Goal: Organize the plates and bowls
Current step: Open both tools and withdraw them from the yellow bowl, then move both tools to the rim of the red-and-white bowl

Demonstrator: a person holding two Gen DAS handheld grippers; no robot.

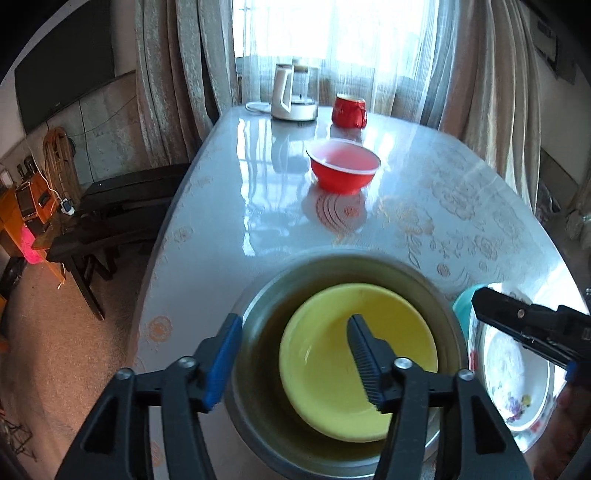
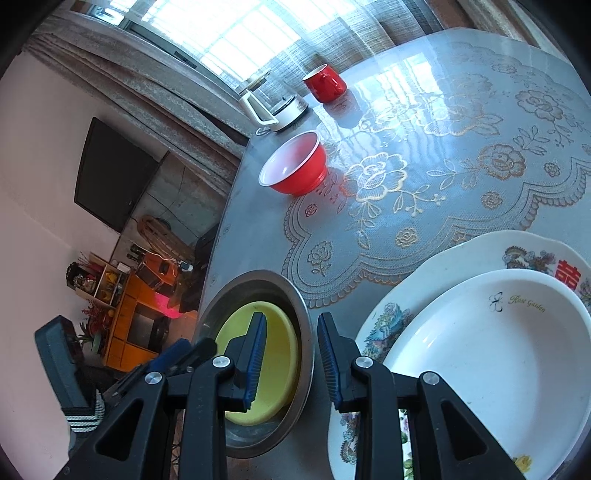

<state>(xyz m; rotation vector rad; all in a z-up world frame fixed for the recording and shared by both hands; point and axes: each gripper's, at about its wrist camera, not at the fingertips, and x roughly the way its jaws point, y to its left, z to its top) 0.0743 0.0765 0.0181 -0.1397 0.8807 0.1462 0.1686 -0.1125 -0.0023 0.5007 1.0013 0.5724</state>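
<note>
Left tongs (image 1: 291,360) astride yellow bowl (image 1: 325,365) rim.

Blown-out window (image 1: 332,33) backlight, glossy table (image 1: 258,177) glare

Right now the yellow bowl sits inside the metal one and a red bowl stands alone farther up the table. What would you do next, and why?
Probably reach the left gripper forward to the red bowl. The gripper is open and empty above the yellow bowl, which already rests nested in the metal bowl. The red bowl is the only bowl not yet stacked, and nothing stands between it and the gripper.
</note>
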